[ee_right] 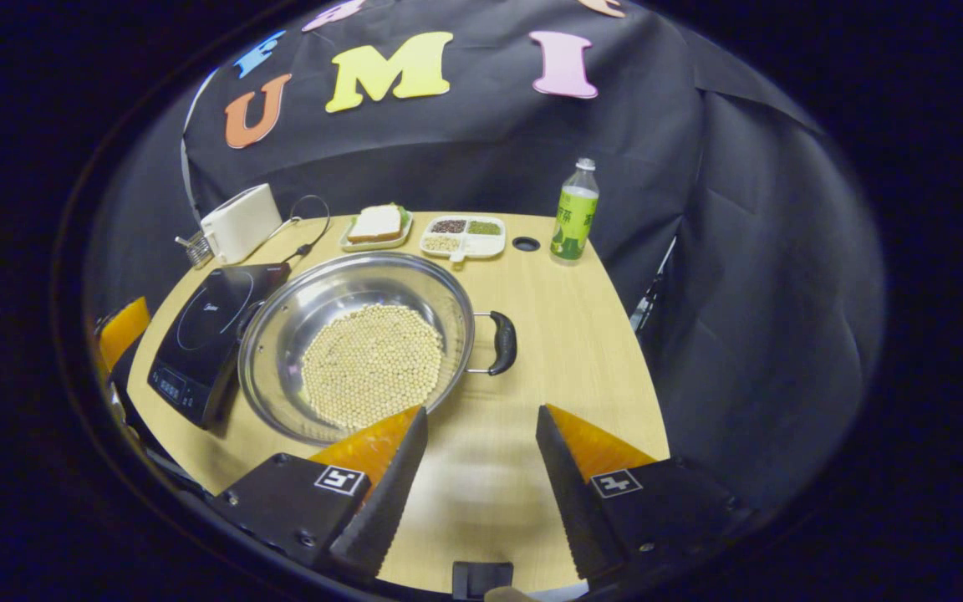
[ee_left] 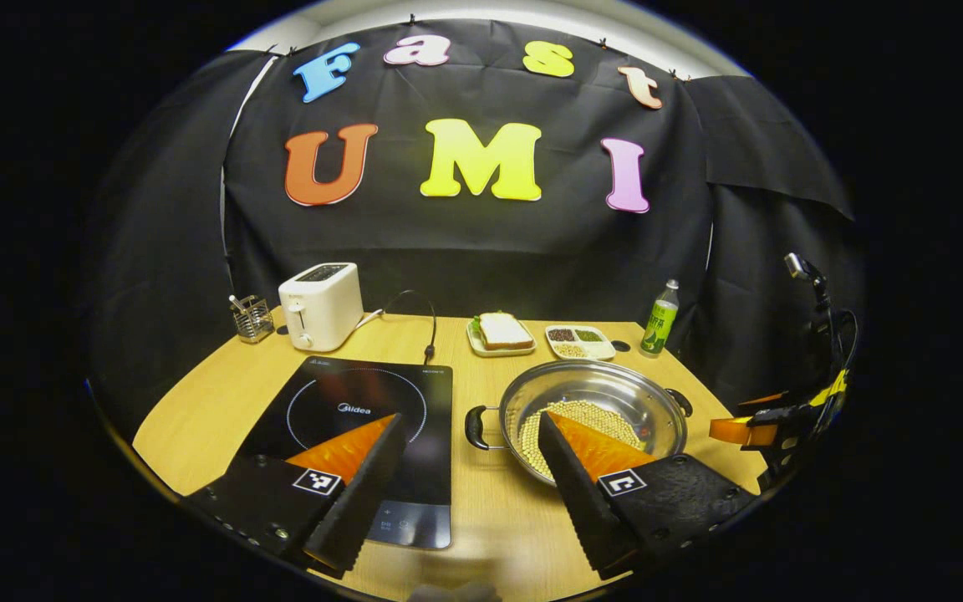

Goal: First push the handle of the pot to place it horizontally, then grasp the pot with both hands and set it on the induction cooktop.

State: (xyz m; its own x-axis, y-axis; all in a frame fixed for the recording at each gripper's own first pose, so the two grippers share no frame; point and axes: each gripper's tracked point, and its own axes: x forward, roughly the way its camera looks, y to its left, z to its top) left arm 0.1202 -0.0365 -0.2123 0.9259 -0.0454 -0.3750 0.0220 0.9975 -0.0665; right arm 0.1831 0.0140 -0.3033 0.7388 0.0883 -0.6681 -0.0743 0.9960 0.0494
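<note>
A steel pot with a layer of pale beans inside stands on the wooden table, right of the black induction cooktop. Its two black handles point left and right. My left gripper hangs open near the table's front, between cooktop and pot, holding nothing. In the right gripper view the pot lies ahead to the left, with its near handle just beyond my open, empty right gripper. The cooktop touches the pot's far side.
Along the back stand a white toaster, a wire utensil holder, a plate with a sandwich, a divided dish of beans and a green bottle. A dark stand rises off the table's right edge.
</note>
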